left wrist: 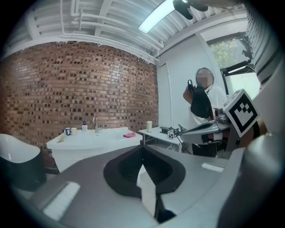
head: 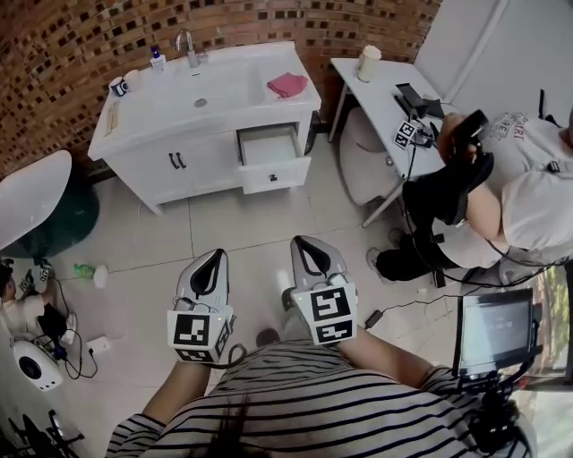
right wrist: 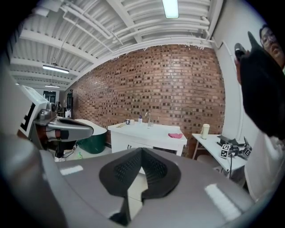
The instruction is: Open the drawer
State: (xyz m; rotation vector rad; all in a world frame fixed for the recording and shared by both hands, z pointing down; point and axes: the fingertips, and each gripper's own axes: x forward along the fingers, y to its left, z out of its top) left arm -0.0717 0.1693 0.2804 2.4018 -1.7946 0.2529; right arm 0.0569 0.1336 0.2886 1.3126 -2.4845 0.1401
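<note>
While the drawer (head: 274, 175) sits pulled out far ahead, the left gripper (head: 215, 257) and right gripper (head: 303, 241) are both squeezed together, holding nothing.

A brick wall (head: 89, 54) runs behind a white cabinet (head: 179, 112) with a sink top. To its right a white table (head: 376, 89) stands along a plain white wall (head: 466, 36). Pale tiles cover the floor (head: 242, 241). At the left edge sits what looks like a tub (head: 34, 195). A strip light (right wrist: 170, 8) hangs from the ribbed ceiling (right wrist: 133, 26). A window (left wrist: 229, 53) is at the right.
</note>
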